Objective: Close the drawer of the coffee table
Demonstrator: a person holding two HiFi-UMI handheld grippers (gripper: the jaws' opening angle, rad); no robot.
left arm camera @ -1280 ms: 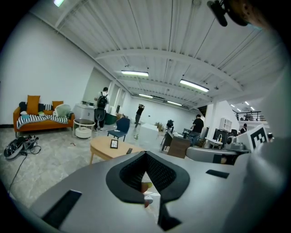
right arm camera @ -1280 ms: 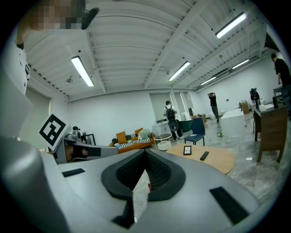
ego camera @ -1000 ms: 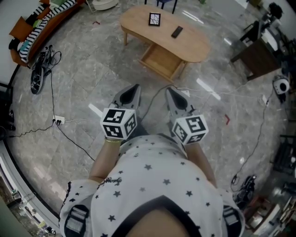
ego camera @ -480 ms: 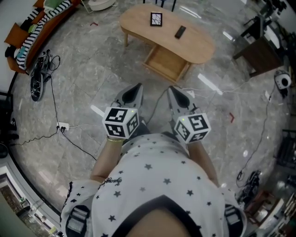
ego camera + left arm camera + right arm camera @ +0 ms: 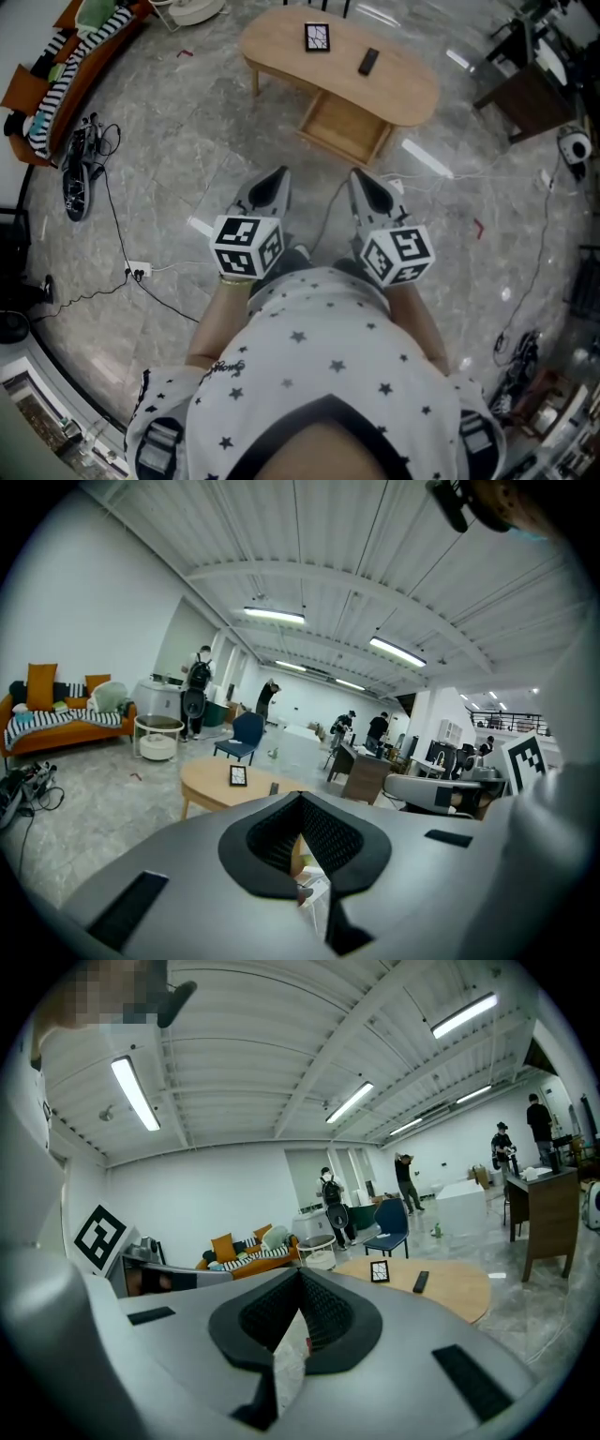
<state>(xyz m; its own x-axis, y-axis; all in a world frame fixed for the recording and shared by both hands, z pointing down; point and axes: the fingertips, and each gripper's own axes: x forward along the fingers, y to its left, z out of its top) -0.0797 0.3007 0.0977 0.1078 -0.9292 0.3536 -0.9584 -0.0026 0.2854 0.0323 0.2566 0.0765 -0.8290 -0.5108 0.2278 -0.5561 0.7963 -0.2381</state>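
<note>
The oval wooden coffee table (image 5: 398, 80) stands ahead on the marble floor, with its drawer (image 5: 343, 126) pulled out toward me. A small picture frame (image 5: 317, 37) and a black remote (image 5: 368, 61) lie on its top. My left gripper (image 5: 274, 180) and right gripper (image 5: 366, 182) are both shut and empty, held side by side at waist height, well short of the drawer. In the left gripper view the table (image 5: 211, 782) shows beyond the shut jaws; in the right gripper view the tabletop (image 5: 450, 1290) lies at the right.
Cables (image 5: 131, 272) and a power strip trail over the floor at left, more cables (image 5: 525, 272) at right. An orange sofa (image 5: 56, 70) stands far left, a dark desk (image 5: 534, 89) far right. Several people stand far off in the hall.
The coffee table and drawer have drawn slightly nearer and shifted right in the head view as I walk toward them. Both grippers stay shut.
</note>
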